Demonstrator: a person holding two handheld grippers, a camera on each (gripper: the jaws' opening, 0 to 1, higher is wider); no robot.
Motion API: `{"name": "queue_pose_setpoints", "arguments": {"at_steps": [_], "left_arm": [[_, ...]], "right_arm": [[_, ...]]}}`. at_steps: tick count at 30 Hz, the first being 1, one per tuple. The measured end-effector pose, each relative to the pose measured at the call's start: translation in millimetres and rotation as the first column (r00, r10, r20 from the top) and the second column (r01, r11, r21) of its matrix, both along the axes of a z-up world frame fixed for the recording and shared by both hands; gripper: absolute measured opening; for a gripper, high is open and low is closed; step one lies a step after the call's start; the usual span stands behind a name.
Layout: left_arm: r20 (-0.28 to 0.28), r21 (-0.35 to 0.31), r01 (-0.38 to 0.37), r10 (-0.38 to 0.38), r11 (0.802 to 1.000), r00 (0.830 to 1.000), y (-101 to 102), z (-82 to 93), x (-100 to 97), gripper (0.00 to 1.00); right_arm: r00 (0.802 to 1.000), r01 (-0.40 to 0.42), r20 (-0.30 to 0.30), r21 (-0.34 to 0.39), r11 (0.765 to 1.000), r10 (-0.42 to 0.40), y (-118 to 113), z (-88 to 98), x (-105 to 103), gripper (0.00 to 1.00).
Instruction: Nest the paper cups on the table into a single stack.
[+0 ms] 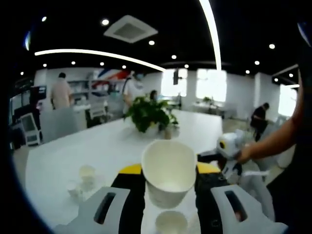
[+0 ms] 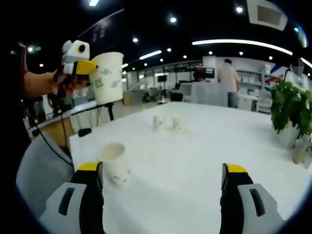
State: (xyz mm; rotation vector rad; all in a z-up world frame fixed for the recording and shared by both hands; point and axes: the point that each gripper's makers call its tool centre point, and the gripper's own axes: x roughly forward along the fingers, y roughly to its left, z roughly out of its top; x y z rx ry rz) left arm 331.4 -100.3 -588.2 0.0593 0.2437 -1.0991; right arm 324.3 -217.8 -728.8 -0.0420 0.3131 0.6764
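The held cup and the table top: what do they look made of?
The held cup looks like thin paper: matte white wall, green print, rolled rim. The table is smooth and white with a soft sheen, probably laminate; I can't tell for sure. The left gripper grips the cup.

held paper cup (image 2: 108, 77) is white with little green prints; the other cups (image 2: 166, 122) look plain white with faint marks; bench (image 2: 204, 146) is white too; jaws are black, yellow-tipped, on grey bodies; plant (image 1: 148, 114) is leafy green
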Motion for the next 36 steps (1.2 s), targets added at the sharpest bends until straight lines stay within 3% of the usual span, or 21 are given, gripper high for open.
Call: {"name": "queue_pose_setpoints", "arguments": {"at_steps": [14,23,36], "left_arm": [[0.002,0.010,0.016,-0.016,1.000,1.000,-1.8,0.9,-24.3,0.38],[-0.002,0.015,0.011,-0.011,1.000,1.000,-0.9,-3.9,-24.3,0.38],[0.002,0.028,-0.009,0.009,1.000,1.000,2.8,-33.5,-23.8,0.38]], "right_arm": [[1.000,-0.001,-0.007,0.006,1.000,0.001,1.2,-4.8,-2.4,1.00],[1.000,-0.002,-0.005,0.013,1.000,0.002,3.6,-5.2,0.2,1.00],[1.000,0.003,-0.014,0.016,1.000,-0.003,4.4,-9.9,-4.5,1.00]]}}
